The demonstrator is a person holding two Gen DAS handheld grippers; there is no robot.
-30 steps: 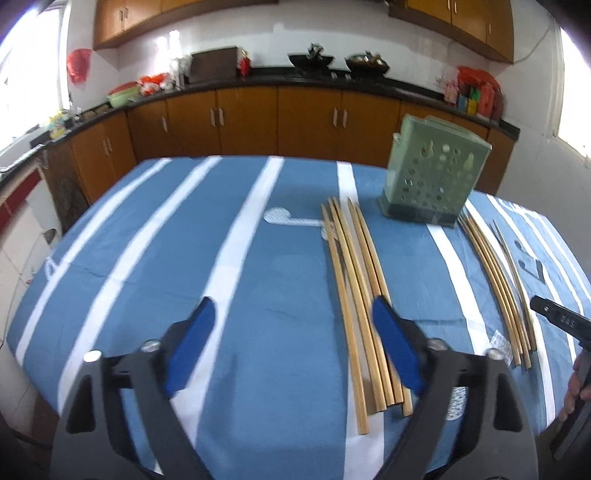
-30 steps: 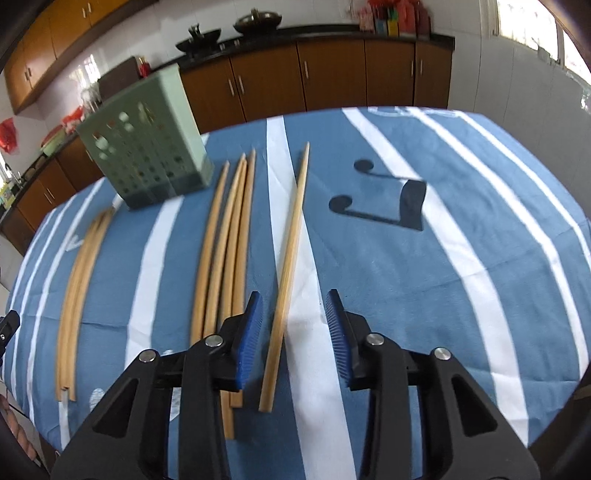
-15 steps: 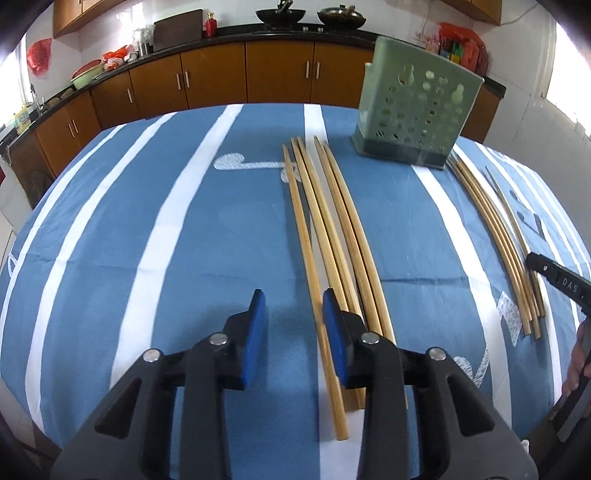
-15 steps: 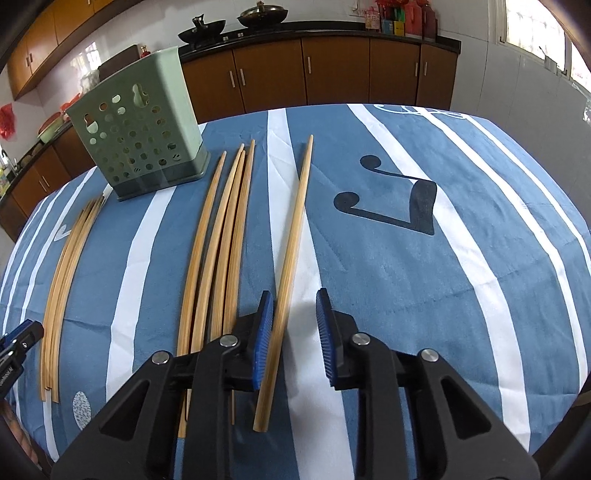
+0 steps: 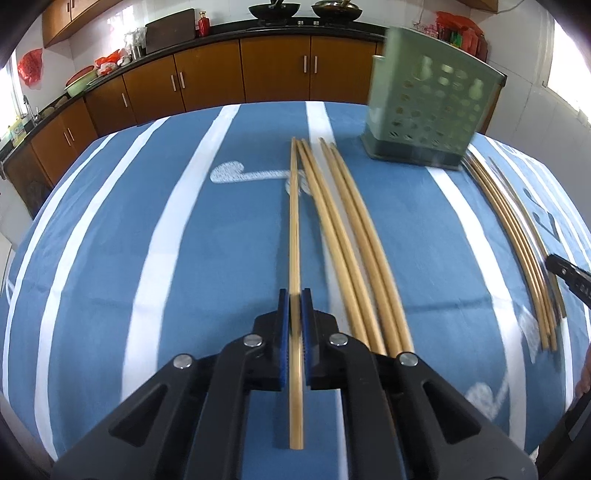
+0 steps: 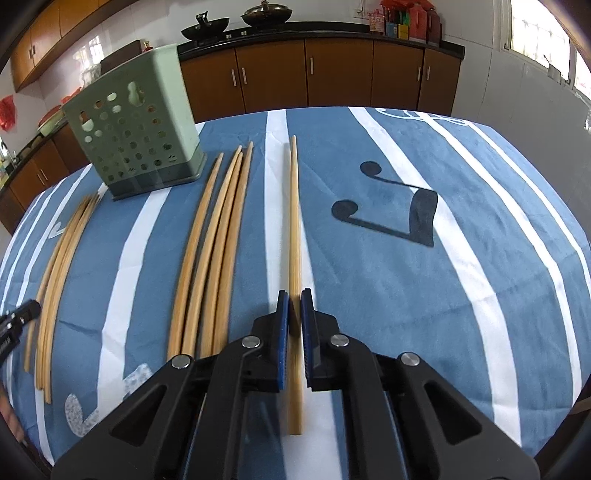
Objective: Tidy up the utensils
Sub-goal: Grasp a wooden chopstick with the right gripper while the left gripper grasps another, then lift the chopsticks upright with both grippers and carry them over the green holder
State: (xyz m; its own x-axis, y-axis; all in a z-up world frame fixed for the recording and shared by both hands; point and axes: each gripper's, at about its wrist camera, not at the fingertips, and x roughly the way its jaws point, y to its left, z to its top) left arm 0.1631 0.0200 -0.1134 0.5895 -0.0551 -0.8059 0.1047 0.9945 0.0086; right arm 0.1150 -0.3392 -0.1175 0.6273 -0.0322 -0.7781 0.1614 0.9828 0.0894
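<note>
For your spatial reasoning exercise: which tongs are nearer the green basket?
Hard to call. The left tongs sit left of the basket, the right tongs right of it, each gripping a chopstick at similar range.

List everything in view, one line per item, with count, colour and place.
utensil holder: one, pale green with holes, standing at the far side of the table
tablecloth: one, blue with white stripes and music notes, covering the table
left chopstick: one, light wood, lying on the cloth between the left gripper's pads
right chopstick: one, light wood, lying on a white stripe between the right gripper's pads
left loose chopsticks: three or four, light wood, beside the left chopstick
right loose chopsticks: four, light wood, between holder and right chopstick
woks: two, dark, on the back counter
cabinets: a row, brown, below the counter
left gripper: black with blue pads, shut on left chopstick
right gripper: black with blue pads, shut on right chopstick
</note>
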